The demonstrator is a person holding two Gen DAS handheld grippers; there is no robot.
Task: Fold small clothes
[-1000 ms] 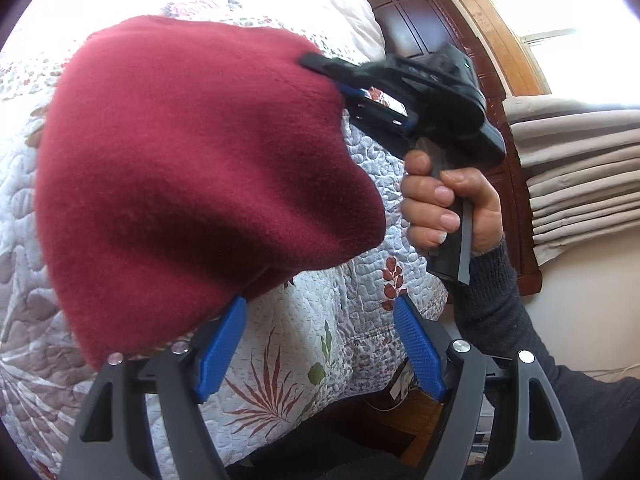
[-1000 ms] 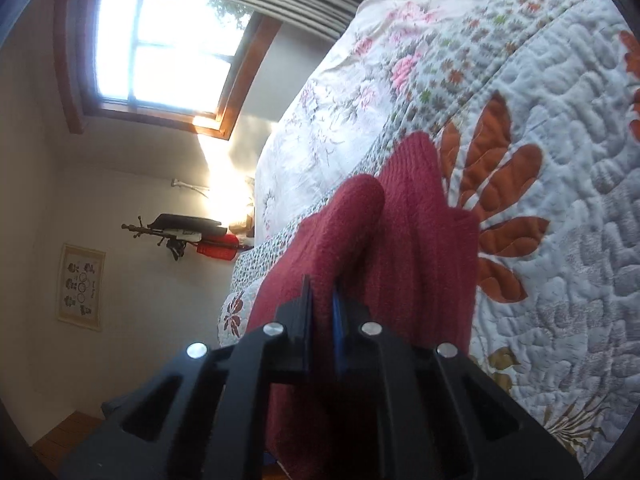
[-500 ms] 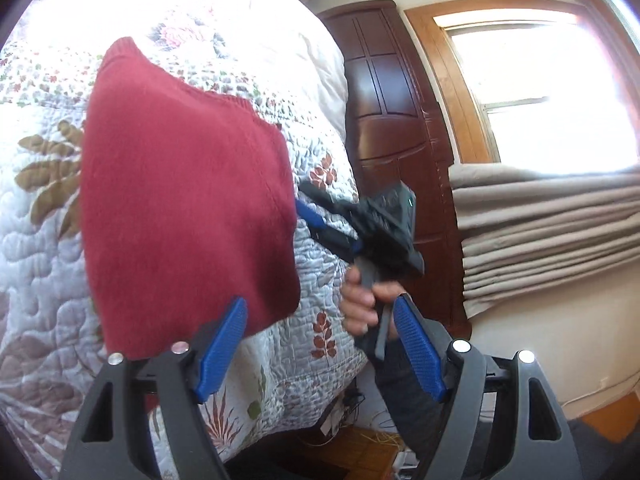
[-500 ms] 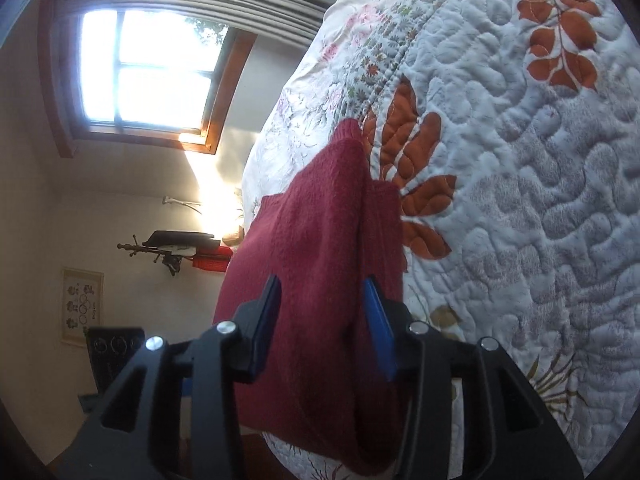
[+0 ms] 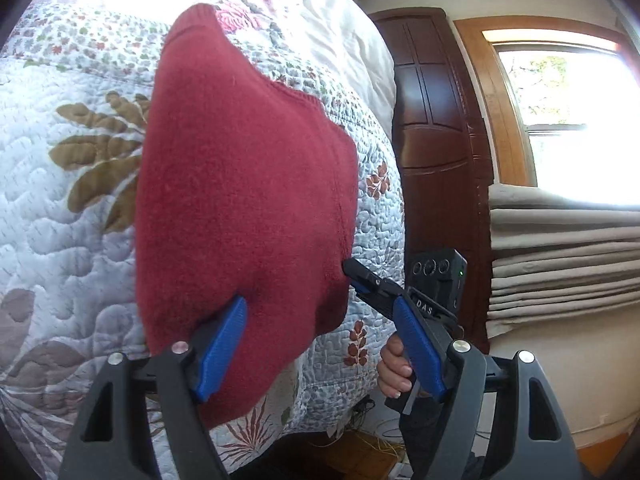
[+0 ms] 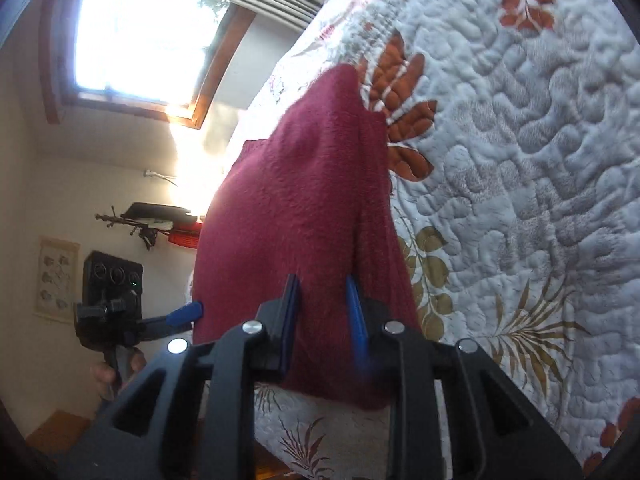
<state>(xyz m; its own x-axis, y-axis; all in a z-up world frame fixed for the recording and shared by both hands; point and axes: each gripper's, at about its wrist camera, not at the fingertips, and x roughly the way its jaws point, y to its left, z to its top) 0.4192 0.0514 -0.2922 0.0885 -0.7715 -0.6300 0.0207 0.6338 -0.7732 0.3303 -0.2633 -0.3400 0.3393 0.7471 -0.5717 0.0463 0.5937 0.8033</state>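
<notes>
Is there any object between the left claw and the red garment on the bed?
Nothing visible. The left claw is open right at the red garment, which lies on the quilt. The right claw is at its other edge.

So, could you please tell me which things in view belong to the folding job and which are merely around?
In the job:
- red knit garment
- left gripper, open
- right gripper, open
- quilted bedspread, the folding surface

Merely around:
- dark wooden headboard
- window
- beige curtain
- wall picture
</notes>
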